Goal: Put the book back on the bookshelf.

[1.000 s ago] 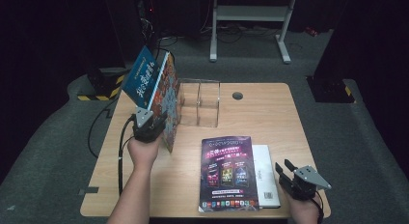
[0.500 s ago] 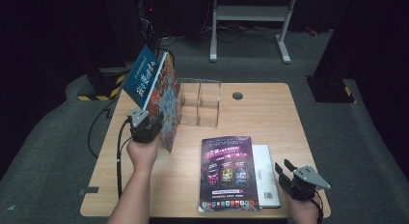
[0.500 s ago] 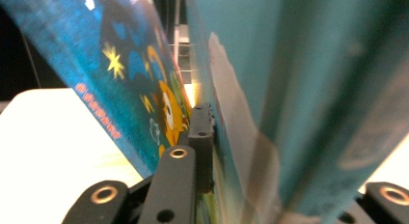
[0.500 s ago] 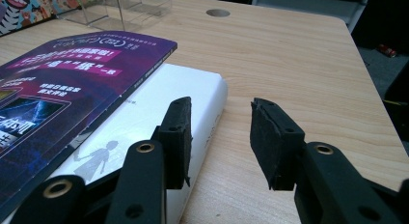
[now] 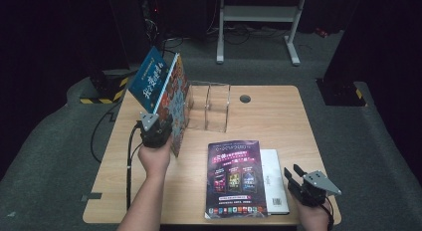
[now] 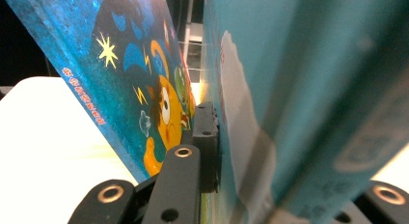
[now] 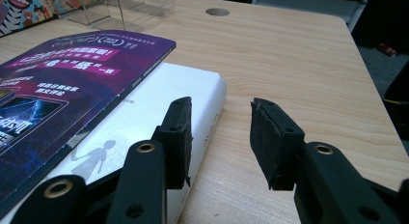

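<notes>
**Onlooker 1:** Left gripper (image 5: 166, 134), at the table's left side, is clamped on the lower edges of two books held upright: a dark blue book (image 5: 152, 79) with pale lettering, leaning away to the left, and a colourful picture book (image 5: 177, 99) beside it. Its jaws have just been closing, with the books between them.

**Onlooker 2:** From above you can't see the pads. The left gripper view has them: one black jaw lies flat against the teal cover (image 6: 299, 89), which carries a strip of tape, and the cartoon cover (image 6: 144, 93) fans off to the other side.

**Onlooker 1:** Just past the books stands a clear acrylic divider rack (image 5: 209, 107), next to them; I can't tell whether they touch.

**Onlooker 2:** Right gripper (image 5: 294, 177) sits at the near right corner of the wooden table (image 5: 268, 111), jaws partly apart, nothing between them.

**Onlooker 1:** Its own view adds detail: the pads hover by the spine of a white book (image 7: 159, 96), one over the cover, one over bare wood.

**Onlooker 2:** A purple magazine (image 5: 236, 177) lies on that white book, overlapping its left part.
</notes>
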Demonstrator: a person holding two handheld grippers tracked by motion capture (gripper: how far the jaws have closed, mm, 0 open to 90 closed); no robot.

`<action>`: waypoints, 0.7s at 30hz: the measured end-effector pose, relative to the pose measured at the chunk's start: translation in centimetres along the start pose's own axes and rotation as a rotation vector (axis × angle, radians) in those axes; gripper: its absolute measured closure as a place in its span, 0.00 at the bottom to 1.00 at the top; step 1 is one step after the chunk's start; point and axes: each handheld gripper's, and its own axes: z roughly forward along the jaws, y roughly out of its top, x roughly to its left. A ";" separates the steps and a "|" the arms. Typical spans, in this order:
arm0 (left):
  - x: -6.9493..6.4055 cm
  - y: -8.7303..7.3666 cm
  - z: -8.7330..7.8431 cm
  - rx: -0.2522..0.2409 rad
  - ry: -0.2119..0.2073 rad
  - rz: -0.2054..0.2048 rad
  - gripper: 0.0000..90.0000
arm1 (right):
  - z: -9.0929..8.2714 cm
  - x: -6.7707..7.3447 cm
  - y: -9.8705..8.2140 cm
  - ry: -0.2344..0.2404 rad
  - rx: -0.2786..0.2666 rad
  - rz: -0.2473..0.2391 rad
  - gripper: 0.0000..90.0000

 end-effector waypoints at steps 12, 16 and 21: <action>-2.2 -0.6 -0.2 -0.026 0.001 -0.037 0.82 | 0.1 0.1 0.1 0.003 0.001 -0.003 0.67; -1.7 -0.5 -0.2 -0.025 -0.013 -0.047 0.81 | 0.1 0.1 0.1 0.007 -0.004 -0.001 0.66; -0.9 0.0 -1.0 -0.058 -0.023 -0.031 0.79 | 0.1 0.1 0.1 0.005 -0.001 -0.002 0.66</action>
